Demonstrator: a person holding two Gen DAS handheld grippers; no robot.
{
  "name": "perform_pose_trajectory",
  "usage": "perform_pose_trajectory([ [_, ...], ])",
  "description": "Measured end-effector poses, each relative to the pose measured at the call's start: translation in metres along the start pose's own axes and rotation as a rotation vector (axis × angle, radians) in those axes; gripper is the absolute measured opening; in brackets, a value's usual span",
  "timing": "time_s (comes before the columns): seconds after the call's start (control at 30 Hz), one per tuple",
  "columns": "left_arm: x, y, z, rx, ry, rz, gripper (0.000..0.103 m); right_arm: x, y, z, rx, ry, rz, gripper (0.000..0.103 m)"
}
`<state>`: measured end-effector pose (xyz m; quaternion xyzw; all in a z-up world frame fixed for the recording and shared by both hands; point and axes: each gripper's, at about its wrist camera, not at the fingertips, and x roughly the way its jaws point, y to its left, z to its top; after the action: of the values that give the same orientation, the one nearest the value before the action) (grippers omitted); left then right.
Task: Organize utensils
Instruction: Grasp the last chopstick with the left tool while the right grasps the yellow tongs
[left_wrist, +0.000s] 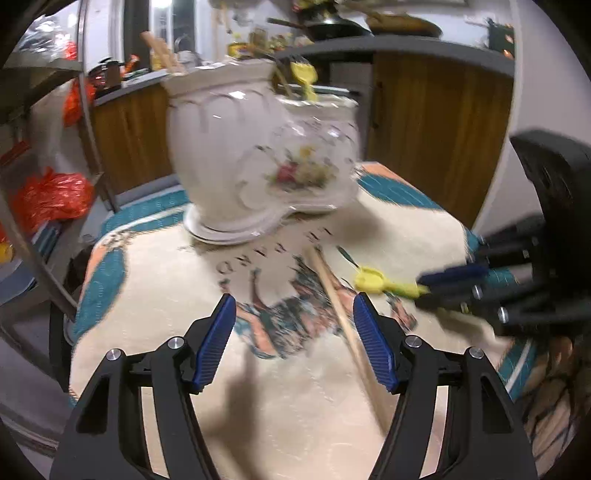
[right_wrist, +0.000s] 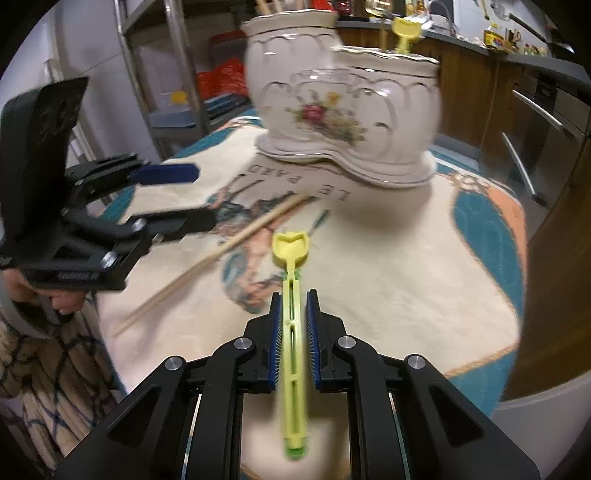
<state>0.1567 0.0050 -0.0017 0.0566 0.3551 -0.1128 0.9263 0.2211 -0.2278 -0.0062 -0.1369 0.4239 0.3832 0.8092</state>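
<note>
A yellow plastic utensil (right_wrist: 290, 243) lies on the printed mat (right_wrist: 388, 277), and my right gripper (right_wrist: 293, 295) is shut on its handle. The left wrist view shows the same yellow utensil (left_wrist: 369, 278) held by the right gripper (left_wrist: 421, 290). My left gripper (left_wrist: 293, 301) hangs open over the mat (left_wrist: 147, 332). A wooden chopstick (left_wrist: 332, 291) lies just inside its right finger, untouched. Behind stand two white floral ceramic holders (left_wrist: 221, 147) (left_wrist: 314, 147). Another yellow utensil (left_wrist: 304, 75) stands in the nearer holder, and wooden sticks (left_wrist: 162, 51) stand in the taller one.
A metal rack (left_wrist: 88, 110) with orange bags (left_wrist: 51, 199) stands left of the table. Wooden cabinets (left_wrist: 424, 129) under a cluttered counter run behind. Drawers with bar handles (right_wrist: 535, 122) are at the right. A hand (right_wrist: 62, 302) grips the left gripper (right_wrist: 203, 195).
</note>
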Motion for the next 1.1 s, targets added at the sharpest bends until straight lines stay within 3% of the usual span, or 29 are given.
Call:
perform_pose_trajectory([
  [0.2, 0.018, -0.016, -0.005, 0.054, 0.109, -0.059, 0.047, 0.002, -0.004, 0.007, -0.049, 0.057, -0.041, 0.014],
  [0.27, 0.02, -0.018, -0.005, 0.068, 0.129, -0.059, 0.047, 0.002, -0.005, 0.01, -0.065, 0.091, -0.032, 0.014],
  [0.5, 0.025, -0.013, 0.007, 0.125, 0.28, -0.115, 0.045, 0.015, -0.011, 0.036, -0.144, 0.349, 0.019, 0.015],
  [0.7, 0.029, -0.011, 0.017, 0.159, 0.462, -0.14, 0.041, 0.031, -0.011, 0.054, -0.185, 0.494, 0.011, 0.015],
  [0.9, 0.037, 0.002, 0.026, 0.167, 0.577, -0.13, 0.019, 0.041, -0.009, 0.065, -0.226, 0.566, -0.047, 0.015],
  [1.1, 0.05, 0.0, 0.038, 0.231, 0.653, -0.126, 0.019, 0.047, -0.01, 0.071, -0.238, 0.622, -0.067, 0.019],
])
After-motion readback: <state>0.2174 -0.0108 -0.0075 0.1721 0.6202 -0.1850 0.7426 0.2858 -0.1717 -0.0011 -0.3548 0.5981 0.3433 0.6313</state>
